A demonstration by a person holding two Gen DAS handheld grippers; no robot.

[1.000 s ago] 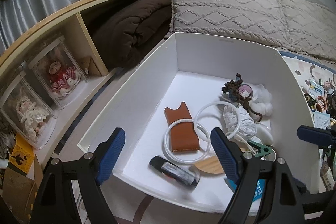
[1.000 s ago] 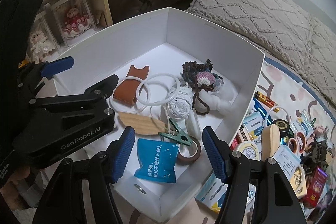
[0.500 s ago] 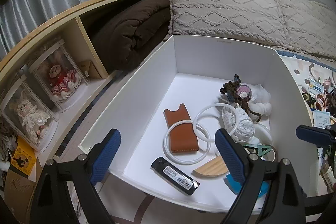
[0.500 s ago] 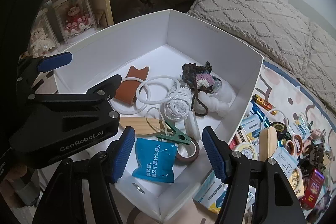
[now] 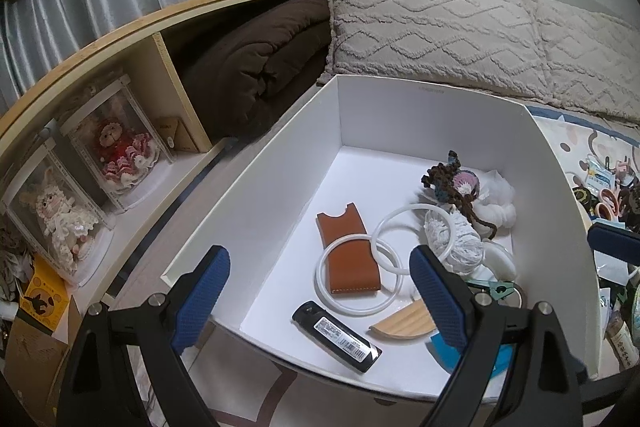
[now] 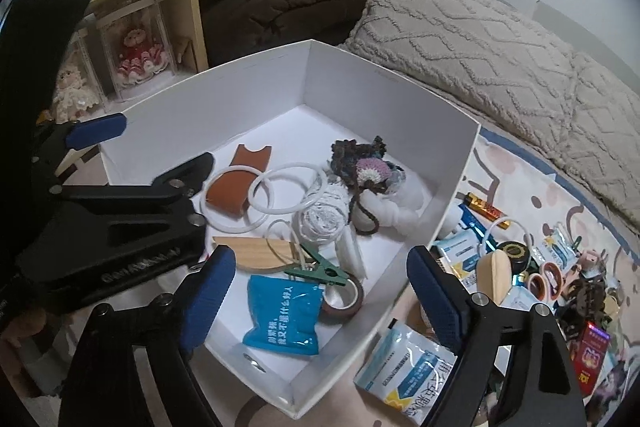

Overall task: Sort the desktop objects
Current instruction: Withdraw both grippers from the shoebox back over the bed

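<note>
The left hand-held gripper (image 5: 320,291) backs away from the black lighter (image 5: 336,331), jaws wide, empty. The right hand-held gripper (image 6: 320,291), also open, should swing toward three o'clock, squarely over one loose packet (image 6: 404,367).

A home bedroom; knitted pillows (image 5: 440,35), folded brown blanket (image 5: 256,55), boxed dolls (image 5: 116,151)
</note>
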